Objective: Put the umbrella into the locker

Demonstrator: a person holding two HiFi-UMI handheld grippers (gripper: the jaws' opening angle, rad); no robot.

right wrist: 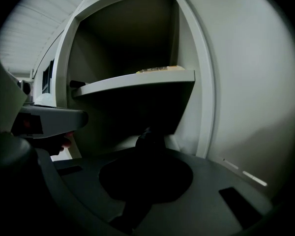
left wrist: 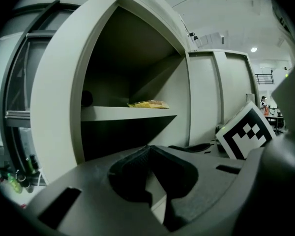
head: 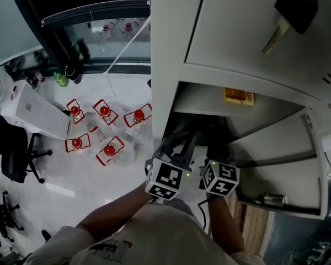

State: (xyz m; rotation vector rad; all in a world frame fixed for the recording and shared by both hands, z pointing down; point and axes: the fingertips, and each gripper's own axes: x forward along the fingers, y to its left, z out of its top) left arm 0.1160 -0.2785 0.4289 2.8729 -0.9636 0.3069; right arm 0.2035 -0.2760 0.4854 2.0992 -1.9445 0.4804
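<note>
The grey locker [head: 168, 65] stands open in front of me, with one shelf [left wrist: 128, 113] across it. In the right gripper view the black umbrella [right wrist: 148, 140] sits between the jaws, and its dark tip points into the shadowed space under the shelf [right wrist: 137, 85]. My right gripper [head: 216, 148] is shut on it at the locker mouth. Just to its left, my left gripper [head: 180, 145] has its jaws slightly apart with nothing between them. Most of the umbrella is lost in shadow.
A yellow packet [head: 238, 96] lies on the shelf. The open door above carries a key with a black fob [head: 291, 7]. Another door [head: 276, 175] stands open lower right. Several red-capped bottles [head: 105, 112] sit on the floor at left, near a black chair [head: 11, 148].
</note>
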